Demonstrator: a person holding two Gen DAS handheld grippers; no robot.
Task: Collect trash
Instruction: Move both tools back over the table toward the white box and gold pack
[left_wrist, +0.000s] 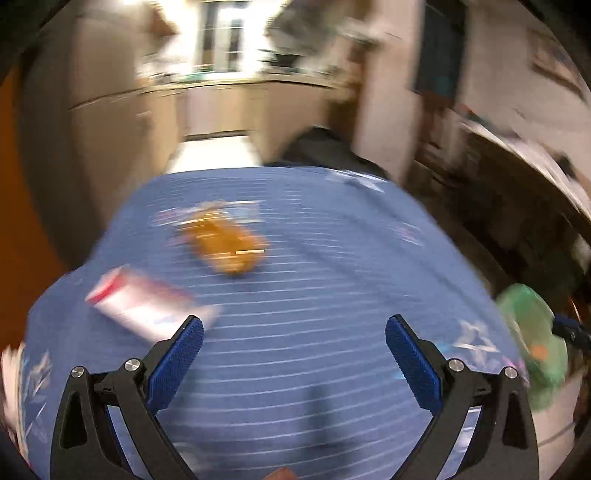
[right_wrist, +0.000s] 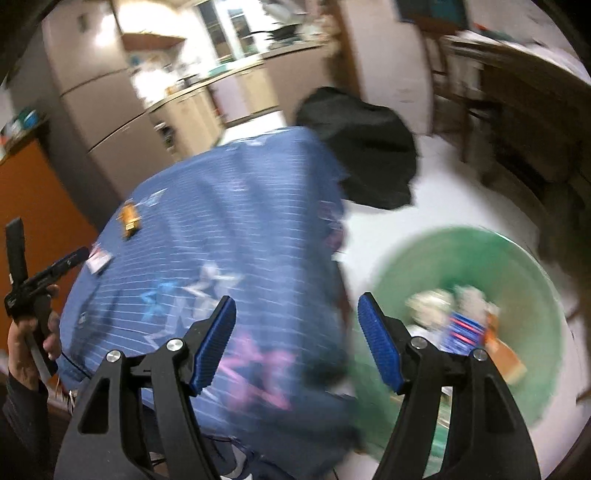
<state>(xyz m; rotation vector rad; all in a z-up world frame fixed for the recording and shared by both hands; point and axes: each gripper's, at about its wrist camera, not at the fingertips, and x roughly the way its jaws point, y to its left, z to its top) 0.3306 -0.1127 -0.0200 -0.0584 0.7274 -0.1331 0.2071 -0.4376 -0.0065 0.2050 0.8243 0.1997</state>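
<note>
An orange wrapper (left_wrist: 227, 245) lies on the blue striped tablecloth (left_wrist: 314, 266), ahead of my left gripper (left_wrist: 293, 326), which is open and empty. A white and red packet (left_wrist: 147, 304) lies just left of its left finger. In the right wrist view my right gripper (right_wrist: 297, 310) is open and empty, over the table's right edge. A green bin (right_wrist: 517, 280) lined with a bag stands on the floor to the right and holds several pieces of trash (right_wrist: 461, 317). The orange wrapper (right_wrist: 128, 218) and the packet (right_wrist: 99, 263) show far left. Both views are blurred.
A black bag or cloth (right_wrist: 364, 147) sits past the table's far right corner. The green bin shows at the right edge in the left wrist view (left_wrist: 535, 339). The left gripper and the hand holding it (right_wrist: 33, 295) show at far left. A fridge and kitchen counter stand behind.
</note>
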